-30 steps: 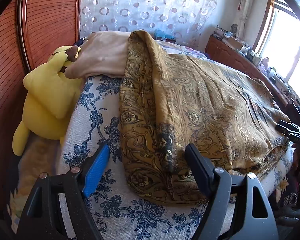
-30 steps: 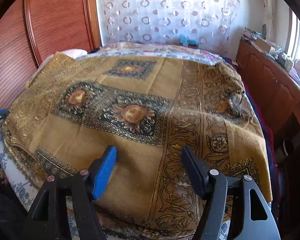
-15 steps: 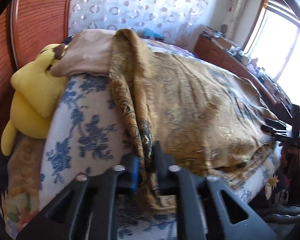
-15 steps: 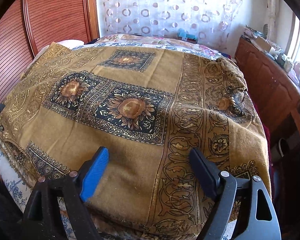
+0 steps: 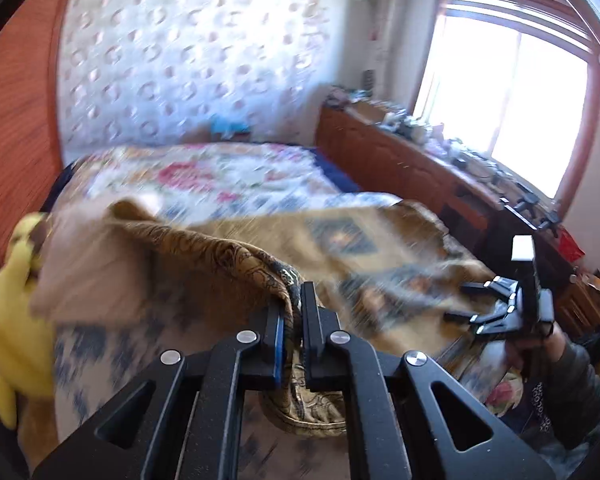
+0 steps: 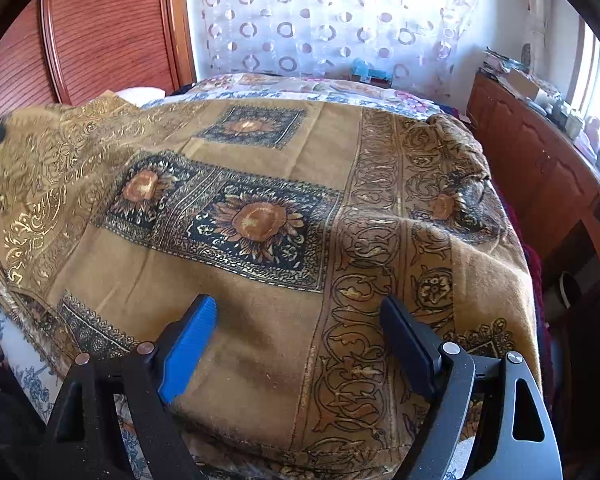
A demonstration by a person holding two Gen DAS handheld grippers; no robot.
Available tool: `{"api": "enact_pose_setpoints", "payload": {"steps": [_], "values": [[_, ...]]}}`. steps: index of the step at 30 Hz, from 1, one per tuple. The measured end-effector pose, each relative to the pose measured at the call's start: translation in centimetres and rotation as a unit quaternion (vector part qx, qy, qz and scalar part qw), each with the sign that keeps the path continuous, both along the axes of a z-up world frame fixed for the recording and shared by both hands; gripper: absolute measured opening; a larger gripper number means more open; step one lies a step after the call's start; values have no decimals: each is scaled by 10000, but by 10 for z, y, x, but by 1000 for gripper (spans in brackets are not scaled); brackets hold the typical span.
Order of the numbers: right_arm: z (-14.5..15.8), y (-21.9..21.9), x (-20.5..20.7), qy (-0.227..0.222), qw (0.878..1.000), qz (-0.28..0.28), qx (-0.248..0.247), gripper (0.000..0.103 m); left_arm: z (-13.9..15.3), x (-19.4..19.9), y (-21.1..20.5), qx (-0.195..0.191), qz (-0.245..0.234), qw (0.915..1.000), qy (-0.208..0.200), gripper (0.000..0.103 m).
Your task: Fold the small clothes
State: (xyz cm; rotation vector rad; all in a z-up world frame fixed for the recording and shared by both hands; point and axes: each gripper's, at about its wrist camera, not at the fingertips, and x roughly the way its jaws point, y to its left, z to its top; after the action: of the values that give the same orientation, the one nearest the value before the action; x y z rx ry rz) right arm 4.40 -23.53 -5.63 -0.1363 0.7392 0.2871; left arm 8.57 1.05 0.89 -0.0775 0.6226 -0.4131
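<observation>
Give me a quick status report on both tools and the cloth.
Left tool shut on gold cloth edge, lifting it. Right tool open over the cloth, gripping nothing. Yellow plush toy beside the bed, clear of the fold.

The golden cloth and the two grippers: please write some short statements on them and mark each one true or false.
1. The left gripper is shut on the cloth. True.
2. The right gripper holds the cloth. False: it is open, above the cloth.
3. A yellow plush toy lies beside the bed. True.
4. The cloth is plain blue. False: it is golden brown with sunflower squares.
</observation>
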Motion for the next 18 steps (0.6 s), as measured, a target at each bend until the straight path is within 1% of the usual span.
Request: {"api": "enact_pose_setpoints", "payload": {"steps": [4,9,15,18], "values": [[7,-15,-11,-123,9996,-16,257,85,22,22,-35,-104,-397,9991,-133,8],[25,-43,-37,-479,9981,-254,283,85,47,40,-93,32,-963,9949,-283,8],[42,-78,-71,-800,9938,-588,496,85,60,49,-162,245,-1617,9859,-356,8],[43,-87,-83,-868,9920,-732,552,85,59,53,-186,445,-1764,9828,-329,8]]}}
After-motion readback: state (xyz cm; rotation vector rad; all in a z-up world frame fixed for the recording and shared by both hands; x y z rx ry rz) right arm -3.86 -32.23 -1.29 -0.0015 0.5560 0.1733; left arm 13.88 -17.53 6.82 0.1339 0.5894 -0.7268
